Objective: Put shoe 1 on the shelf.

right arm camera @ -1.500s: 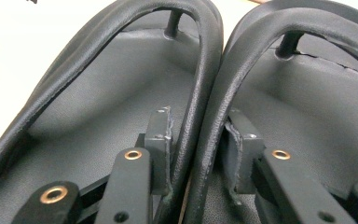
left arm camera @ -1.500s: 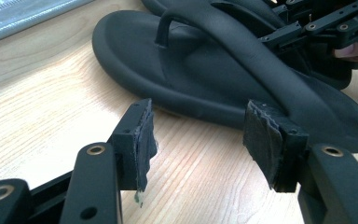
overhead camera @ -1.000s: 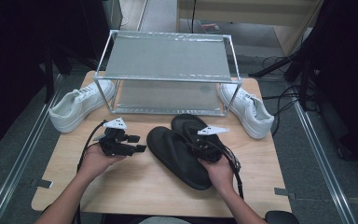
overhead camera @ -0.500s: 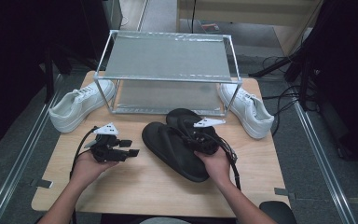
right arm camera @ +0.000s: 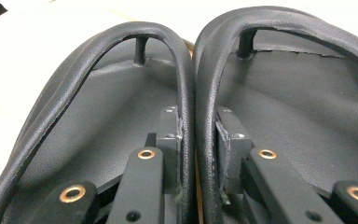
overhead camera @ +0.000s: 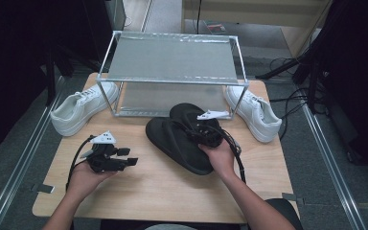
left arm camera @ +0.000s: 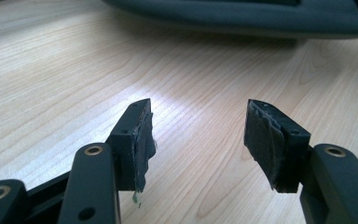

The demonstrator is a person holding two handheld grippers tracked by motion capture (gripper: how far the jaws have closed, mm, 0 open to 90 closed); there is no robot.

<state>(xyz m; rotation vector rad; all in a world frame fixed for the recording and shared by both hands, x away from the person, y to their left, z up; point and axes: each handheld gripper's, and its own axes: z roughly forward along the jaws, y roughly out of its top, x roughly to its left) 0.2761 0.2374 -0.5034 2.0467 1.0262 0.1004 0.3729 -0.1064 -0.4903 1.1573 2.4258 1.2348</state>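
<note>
Black flip-flop straps point(right arm camera: 193, 93) pinched by right tongs point(right arm camera: 198, 158); left tongs point(left arm camera: 198, 140) agape.

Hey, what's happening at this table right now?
A person is working with two handheld grippers at a wooden table. The right gripper is shut on the straps of a pair of black flip-flops, pinching both inner straps together, in front of a metal shoe rack. The left gripper is open over bare tabletop and holds nothing. One white sneaker sits left of the rack, another white sneaker right of it.
</note>
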